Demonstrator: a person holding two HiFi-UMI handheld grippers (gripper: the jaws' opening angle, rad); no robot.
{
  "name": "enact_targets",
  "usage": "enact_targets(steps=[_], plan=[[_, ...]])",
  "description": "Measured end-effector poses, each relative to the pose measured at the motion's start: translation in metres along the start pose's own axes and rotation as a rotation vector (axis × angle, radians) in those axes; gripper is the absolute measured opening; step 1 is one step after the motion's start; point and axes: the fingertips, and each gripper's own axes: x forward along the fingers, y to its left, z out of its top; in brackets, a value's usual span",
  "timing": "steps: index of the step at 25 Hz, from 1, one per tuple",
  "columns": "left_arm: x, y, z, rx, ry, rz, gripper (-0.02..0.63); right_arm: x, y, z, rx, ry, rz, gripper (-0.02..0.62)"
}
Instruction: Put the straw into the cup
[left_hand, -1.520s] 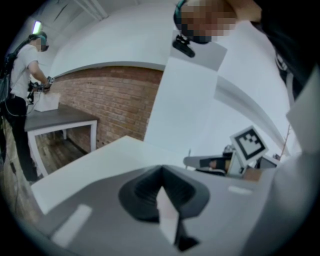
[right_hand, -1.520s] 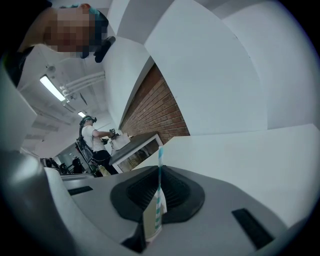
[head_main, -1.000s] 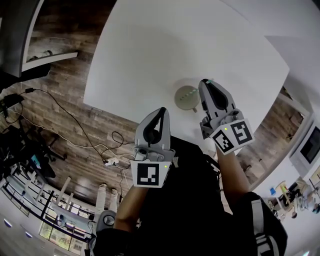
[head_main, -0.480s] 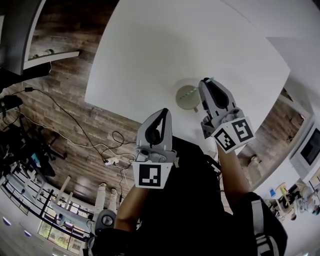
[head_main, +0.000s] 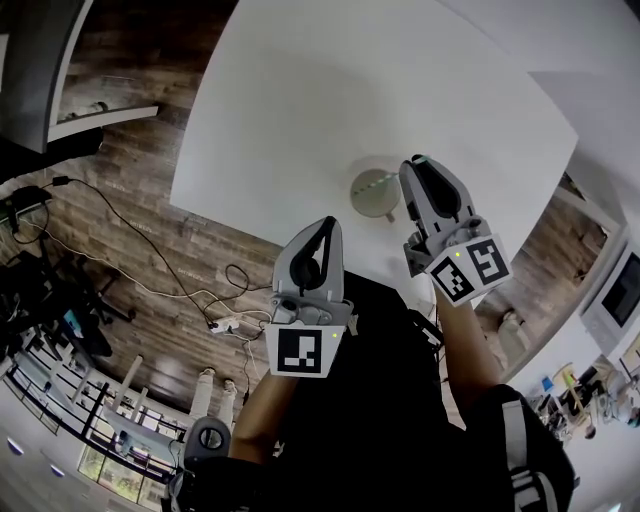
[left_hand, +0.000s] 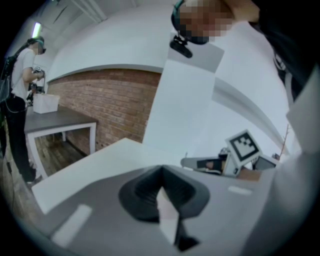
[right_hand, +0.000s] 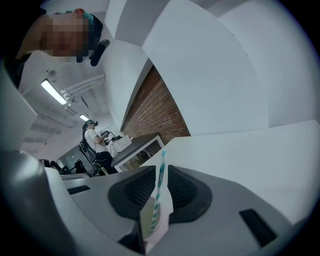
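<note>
A pale round cup (head_main: 372, 196) stands on the white table (head_main: 300, 100), close to its near edge. A teal-and-white striped straw (head_main: 378, 184) slants from the cup up to my right gripper (head_main: 423, 165), which is shut on the straw just right of the cup. In the right gripper view the straw (right_hand: 159, 186) runs between the dark pads (right_hand: 186, 191), its top poking past them and its lower end at the cup (right_hand: 149, 221). My left gripper (head_main: 326, 226) is shut on nothing and hangs off the table's near edge, left of and below the cup. Its pads (left_hand: 146, 194) meet in the left gripper view.
Cables (head_main: 130, 240) trail over the wooden floor left of the table. A person (left_hand: 22, 75) stands at a grey table with a white bin (left_hand: 46, 102) by a brick wall (left_hand: 115, 105). The right gripper's marker cube (left_hand: 243, 147) shows in the left gripper view.
The left gripper has drawn back slightly toward my body. The right gripper, the straw and the cup have barely shifted.
</note>
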Motion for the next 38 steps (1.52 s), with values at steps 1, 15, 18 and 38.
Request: enact_targets(steps=[1,15,18,38], plan=[[-0.001,0.0,0.0,-0.001,-0.001,-0.002,0.005,-0.001,0.001,0.001,0.0,-0.002,-0.004,0.046],[-0.029,0.002,0.021,0.024,-0.045,-0.038,0.005,-0.032,0.011,0.024,-0.01,-0.087,-0.113,0.057],[-0.039,0.007,0.029,0.029,-0.059,-0.038,0.005,-0.045,0.02,0.033,-0.007,-0.119,-0.136,0.057],[-0.148,-0.014,0.104,0.192,-0.251,-0.256,0.005,-0.165,0.137,0.062,-0.054,-0.334,-0.333,0.012]])
